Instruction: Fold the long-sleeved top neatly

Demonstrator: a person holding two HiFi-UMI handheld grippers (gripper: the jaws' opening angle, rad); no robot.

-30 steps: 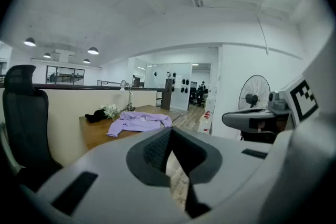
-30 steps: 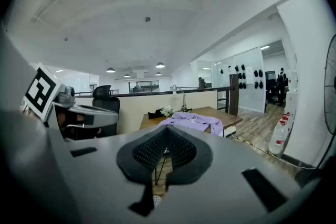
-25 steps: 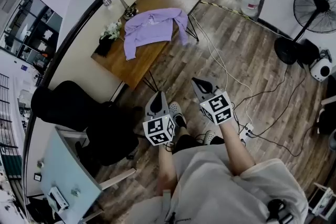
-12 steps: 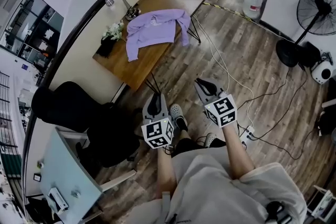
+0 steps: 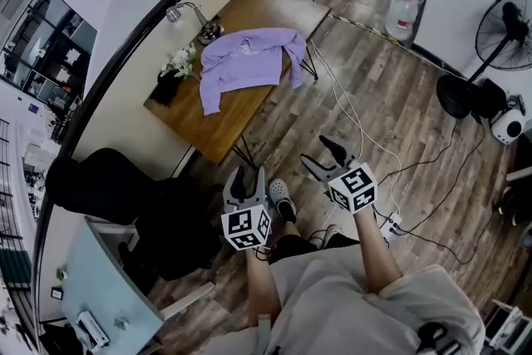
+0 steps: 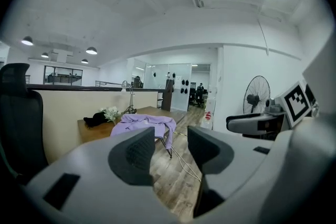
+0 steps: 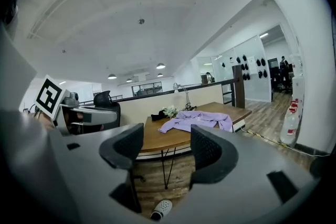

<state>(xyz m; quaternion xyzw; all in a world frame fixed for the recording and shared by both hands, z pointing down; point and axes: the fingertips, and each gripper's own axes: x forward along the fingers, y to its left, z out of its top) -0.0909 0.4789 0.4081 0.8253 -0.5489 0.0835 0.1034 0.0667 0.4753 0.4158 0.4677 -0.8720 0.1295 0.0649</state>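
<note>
Wood-plank floor (image 5: 399,96) fills most of the head view, with a wooden table (image 5: 208,125) set against a curved half-wall at upper left. On that table lies the lilac top (image 5: 249,62), spread out and unfolded. Its long axis runs with the table's length, roughly left to right in my head view. One sleeve trails toward the near-left corner on the wood, and the other droops over the table's right edge. From the left gripper view the top (image 6: 142,123) sits straight ahead beyond the jaws. From the right gripper view it (image 7: 197,119) appears just above the right-hand jaw. A lamp (image 5: 195,21) and flowers (image 5: 179,61) stand beside it near the wall.

Both forearms reach forward from the torso, side by side, over the floor and well apart from the table. I hold the left gripper (image 5: 248,172) nose toward the table and tipped slightly down, marker cube facing up. The right gripper (image 5: 322,155) sits a little farther forward, angled the same way.

Both pairs of jaws have just been opening. They now stand wide apart with nothing between them.
</note>
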